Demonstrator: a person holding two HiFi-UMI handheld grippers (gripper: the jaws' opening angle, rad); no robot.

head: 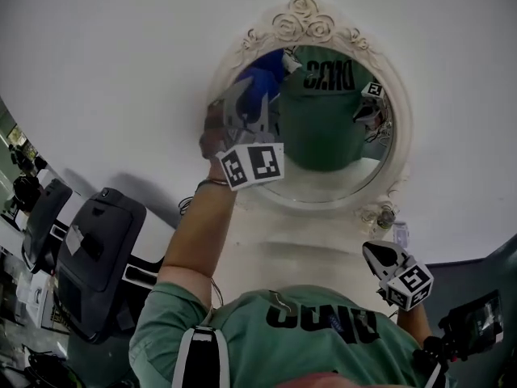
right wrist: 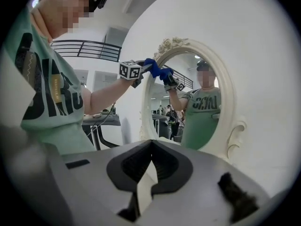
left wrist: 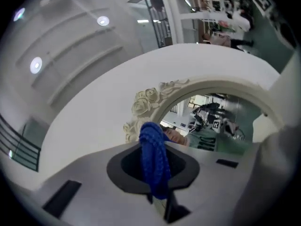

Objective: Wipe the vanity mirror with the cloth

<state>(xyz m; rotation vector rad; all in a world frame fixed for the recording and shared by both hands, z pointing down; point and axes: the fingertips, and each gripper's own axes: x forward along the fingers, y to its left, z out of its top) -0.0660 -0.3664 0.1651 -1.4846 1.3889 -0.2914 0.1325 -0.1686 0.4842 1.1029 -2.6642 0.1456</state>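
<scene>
The left gripper [left wrist: 155, 175] is pinched shut on the blue cloth [left wrist: 154, 157] and holds it against the upper left of the vanity mirror [head: 327, 136], just below the carved roses [left wrist: 143, 100] on its frame. The right gripper [right wrist: 150, 147] hangs below the mirror's lower right edge, its jaws pressed together with nothing between them.

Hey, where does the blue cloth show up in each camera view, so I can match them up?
Head view: blue cloth upper centre, on the mirror's upper-left glass.
Left gripper view: lower centre, clamped between the jaws.
Right gripper view: upper centre, at the mirror's left edge.
Shared landmark: carved roses topping the mirror frame.
</scene>
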